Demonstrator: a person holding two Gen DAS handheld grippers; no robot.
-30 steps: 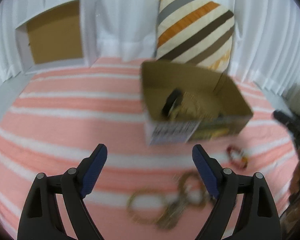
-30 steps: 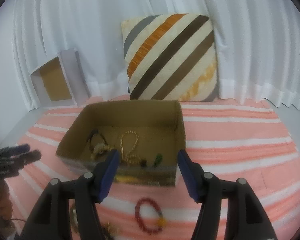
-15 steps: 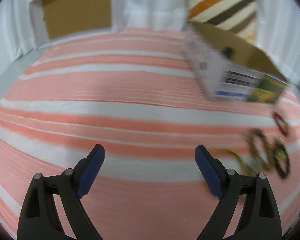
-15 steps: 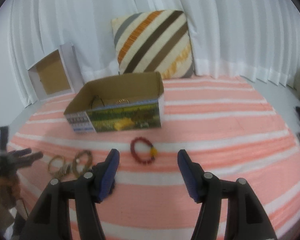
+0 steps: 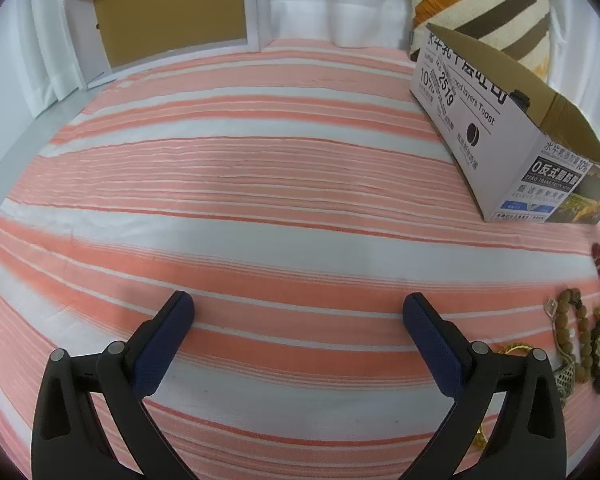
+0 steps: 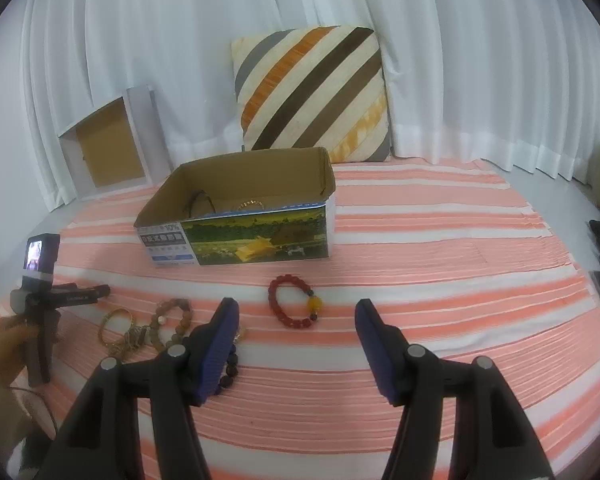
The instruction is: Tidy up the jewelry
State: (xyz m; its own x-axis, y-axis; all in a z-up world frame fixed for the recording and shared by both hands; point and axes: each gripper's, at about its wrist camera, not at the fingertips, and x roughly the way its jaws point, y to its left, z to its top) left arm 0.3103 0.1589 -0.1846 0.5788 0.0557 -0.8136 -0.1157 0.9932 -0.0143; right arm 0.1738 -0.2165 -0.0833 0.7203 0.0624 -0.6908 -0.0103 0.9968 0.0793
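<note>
the left hand-held gripper (image 5: 298,312) is opening wide over bare striped cloth (image 5: 260,184), gripping nothing. the right hand-held gripper (image 6: 296,320) is hanging partly spread and empty just before the red bracelet (image 6: 294,301).

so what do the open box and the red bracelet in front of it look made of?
Box: corrugated cardboard, raw brown inside, glossy printed outside; thin folded walls show it. Red bracelet: round glossy beads, probably glass, stone or resin, plus one amber-yellow bead; which material cannot be told.

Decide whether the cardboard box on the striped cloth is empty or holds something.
Not empty. Over the cardboard box's near wall, a gold beaded piece and a dark cord show inside.
</note>
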